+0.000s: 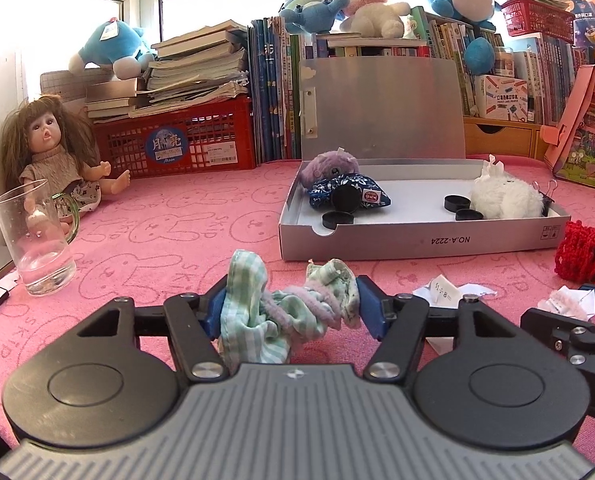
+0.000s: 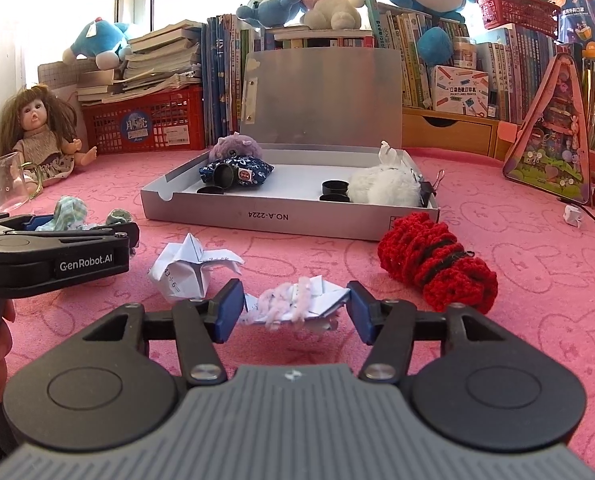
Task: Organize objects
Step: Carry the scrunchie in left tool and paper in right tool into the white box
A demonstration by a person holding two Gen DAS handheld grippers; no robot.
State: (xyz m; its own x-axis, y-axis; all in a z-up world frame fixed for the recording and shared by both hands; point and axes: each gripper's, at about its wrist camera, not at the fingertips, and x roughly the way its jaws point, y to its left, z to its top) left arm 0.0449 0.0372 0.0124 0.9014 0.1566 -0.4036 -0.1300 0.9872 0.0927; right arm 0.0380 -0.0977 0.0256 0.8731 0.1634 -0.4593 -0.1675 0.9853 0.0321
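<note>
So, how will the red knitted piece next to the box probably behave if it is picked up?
The red knitted piece looks soft and bunched, so it would probably sag and unfold when lifted. It seems light. The open stitches could catch on a tool's fingers. It is unlikely to roll.

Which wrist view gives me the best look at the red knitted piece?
The right wrist view: the red knitted piece lies whole and unobstructed on the pink mat, in front of the grey box, its black stripe visible. The left wrist view catches only part of it at the right edge, cropped.
</note>
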